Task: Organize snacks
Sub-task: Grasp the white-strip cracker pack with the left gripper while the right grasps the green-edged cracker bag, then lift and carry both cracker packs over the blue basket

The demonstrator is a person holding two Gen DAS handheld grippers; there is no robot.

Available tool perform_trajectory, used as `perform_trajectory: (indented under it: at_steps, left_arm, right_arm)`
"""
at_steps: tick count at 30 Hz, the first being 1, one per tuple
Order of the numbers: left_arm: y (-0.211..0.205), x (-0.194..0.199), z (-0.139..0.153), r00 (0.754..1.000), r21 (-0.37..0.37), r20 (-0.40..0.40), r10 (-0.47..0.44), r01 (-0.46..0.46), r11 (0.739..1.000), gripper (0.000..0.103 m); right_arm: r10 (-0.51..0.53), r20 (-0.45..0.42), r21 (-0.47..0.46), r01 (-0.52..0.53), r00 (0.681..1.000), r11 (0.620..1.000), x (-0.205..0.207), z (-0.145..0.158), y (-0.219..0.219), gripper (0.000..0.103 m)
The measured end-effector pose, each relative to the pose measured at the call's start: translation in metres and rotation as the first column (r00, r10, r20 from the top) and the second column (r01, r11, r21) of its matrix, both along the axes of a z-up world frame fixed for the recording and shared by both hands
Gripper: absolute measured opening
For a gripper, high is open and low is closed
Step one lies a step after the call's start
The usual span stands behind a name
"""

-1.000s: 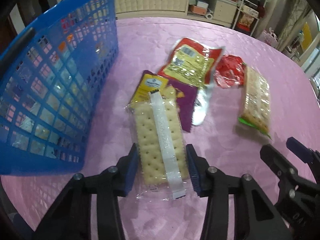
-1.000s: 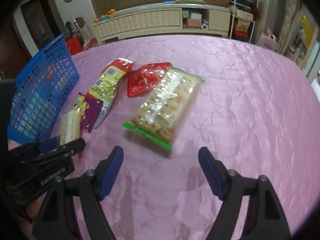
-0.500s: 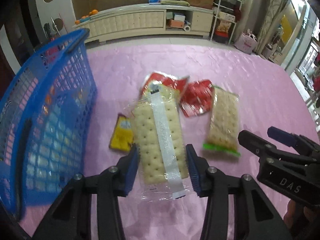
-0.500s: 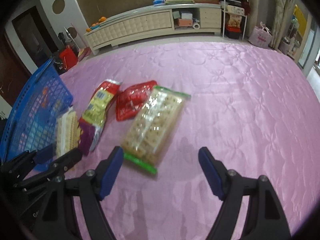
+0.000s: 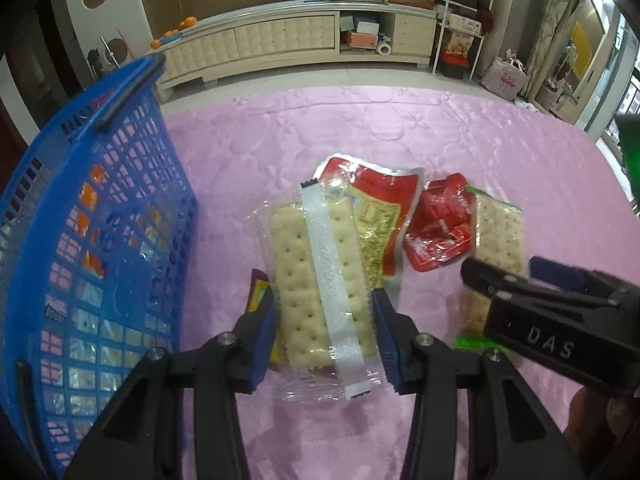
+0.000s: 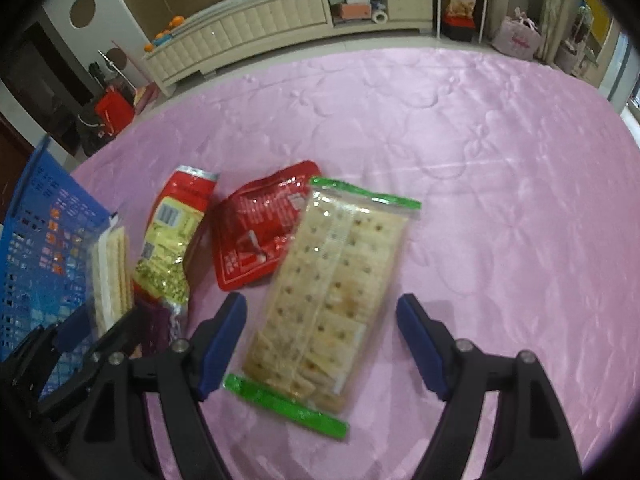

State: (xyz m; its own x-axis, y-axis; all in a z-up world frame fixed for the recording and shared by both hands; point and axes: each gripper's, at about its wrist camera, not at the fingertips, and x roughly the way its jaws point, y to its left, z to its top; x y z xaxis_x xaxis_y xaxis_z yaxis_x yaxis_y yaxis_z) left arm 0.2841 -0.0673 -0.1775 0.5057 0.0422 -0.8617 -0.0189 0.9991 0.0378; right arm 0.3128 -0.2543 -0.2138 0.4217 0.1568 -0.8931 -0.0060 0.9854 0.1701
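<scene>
My left gripper is shut on a clear pack of crackers with a white seam strip, held above the pink tablecloth beside the blue basket. The same pack shows edge-on at the left of the right wrist view. My right gripper is open, and a green-edged cracker pack lies flat on the cloth between its fingers in that view. I cannot tell whether they touch it. A red and yellow pack and a red pouch lie beside it.
A purple and yellow packet peeks out under the held crackers. The basket holds several wrapped items behind its mesh wall. The pink tablecloth stretches bare to the right. A low cabinet and shelves stand beyond the table.
The left gripper has lifted the clear cracker pack off the cloth. The right gripper has moved over to the green-edged pack, which now lies between its fingers.
</scene>
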Motion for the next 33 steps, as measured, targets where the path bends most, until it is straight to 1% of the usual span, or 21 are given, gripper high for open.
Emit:
perform_trajectory:
  at_steps: [3,5,6,7,8,10,12,14,16,22,27,29,33]
  left_arm:
    - [0.002,0.003,-0.006,1.000,-0.013,-0.014,0.008,-0.008,1.000,0.043]
    - [0.004,0.003,-0.007,1.000,-0.022,-0.022,0.018,-0.019,1.000,0.043]
    - [0.003,0.004,-0.007,1.000,-0.022,-0.019,0.017,-0.018,1.000,0.043]
    - [0.001,0.005,-0.007,1.000,-0.020,-0.018,0.016,-0.016,1.000,0.043]
    - [0.000,0.004,-0.006,1.000,-0.015,-0.016,0.010,-0.010,1.000,0.043]
    - [0.000,0.003,-0.004,1.000,-0.004,-0.012,0.001,-0.001,1.000,0.043]
    - [-0.001,0.001,-0.002,1.000,-0.016,-0.017,0.004,-0.004,1.000,0.043]
    - [-0.001,-0.005,0.002,1.000,-0.024,-0.015,0.005,-0.005,1.000,0.043]
    - [-0.003,-0.012,0.006,1.000,-0.027,-0.010,-0.002,0.001,1.000,0.043]
    - [-0.009,-0.040,0.037,0.999,-0.048,0.031,-0.018,0.019,0.999,0.043]
    - [-0.008,-0.064,0.070,0.997,-0.072,0.072,-0.035,0.040,0.997,0.043]
    - [-0.006,-0.074,0.082,0.995,-0.083,0.087,-0.043,0.050,0.995,0.043]
    - [0.000,-0.096,0.110,0.990,-0.063,0.136,-0.047,0.056,0.996,0.043]
  right_arm:
    - [-0.006,-0.009,-0.073,0.005,1.000,0.997,0.005,-0.001,0.007,0.081]
    - [0.016,-0.009,-0.135,-0.017,1.000,0.991,0.008,-0.003,0.015,0.081]
    - [0.030,-0.007,-0.159,-0.030,1.000,0.987,0.008,-0.004,0.019,0.078]
    - [0.048,-0.003,-0.178,-0.048,0.999,0.983,0.006,-0.004,0.022,0.069]
    - [0.072,0.008,-0.178,-0.069,0.997,0.982,0.003,-0.003,0.024,0.068]
    - [0.100,0.008,-0.134,-0.098,0.995,0.986,-0.003,-0.002,0.021,0.067]
    - [0.117,0.019,-0.136,-0.113,0.993,0.984,-0.012,0.001,0.018,0.067]
    - [0.124,0.051,-0.144,-0.115,0.991,0.983,-0.023,0.008,0.016,0.067]
    - [0.129,0.082,-0.123,-0.118,0.988,0.985,-0.039,0.020,0.011,0.067]
    - [0.148,0.125,-0.145,-0.129,0.981,0.981,-0.071,0.047,0.010,0.067]
    - [0.151,0.171,-0.136,-0.128,0.974,0.982,-0.096,0.078,0.012,0.068]
    - [0.156,0.184,-0.135,-0.132,0.970,0.982,-0.099,0.087,0.013,0.067]
    - [0.163,0.218,-0.141,-0.134,0.962,0.981,-0.108,0.113,0.019,0.068]
